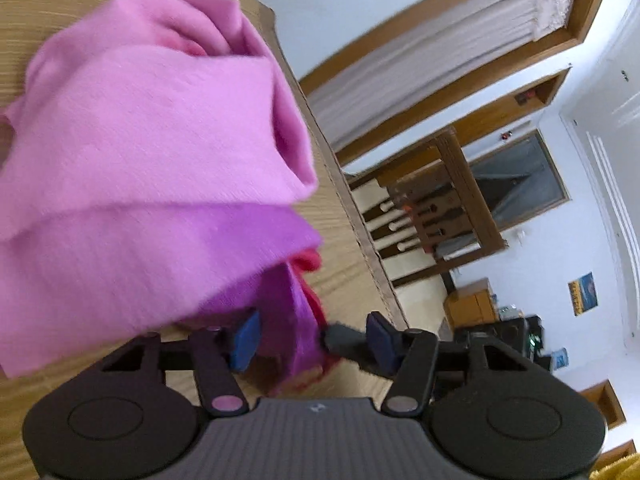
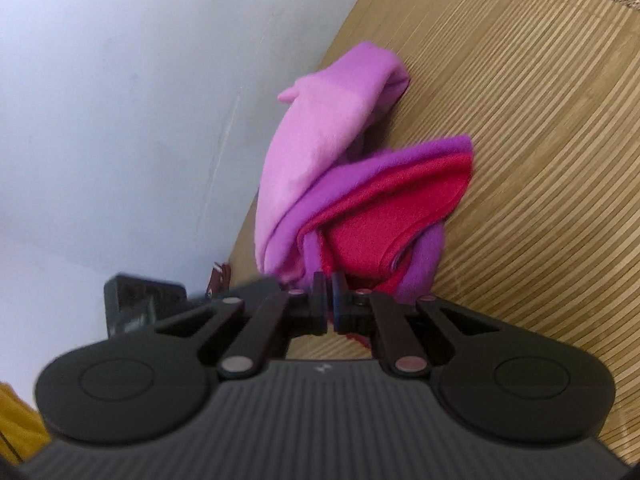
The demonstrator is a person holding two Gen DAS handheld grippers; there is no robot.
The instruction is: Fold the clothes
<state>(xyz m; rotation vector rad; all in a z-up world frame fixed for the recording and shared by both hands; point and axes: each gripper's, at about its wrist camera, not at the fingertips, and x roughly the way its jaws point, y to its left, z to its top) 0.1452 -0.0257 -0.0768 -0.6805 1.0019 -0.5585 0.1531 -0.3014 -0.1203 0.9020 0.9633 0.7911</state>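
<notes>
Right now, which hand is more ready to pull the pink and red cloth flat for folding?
The right. The right gripper has its jaws already clamped on the cloth, red and purple edges pinched between them. The left gripper has cloth between its jaws, but they stand apart, so it probably cannot pull yet.

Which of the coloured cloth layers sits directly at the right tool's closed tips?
The red layer: it runs down into the right tool, with the purple layer wrapped around it and the light pink layer farther away.

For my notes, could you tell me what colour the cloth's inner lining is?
Red lining; right wrist view shows it best.
</notes>
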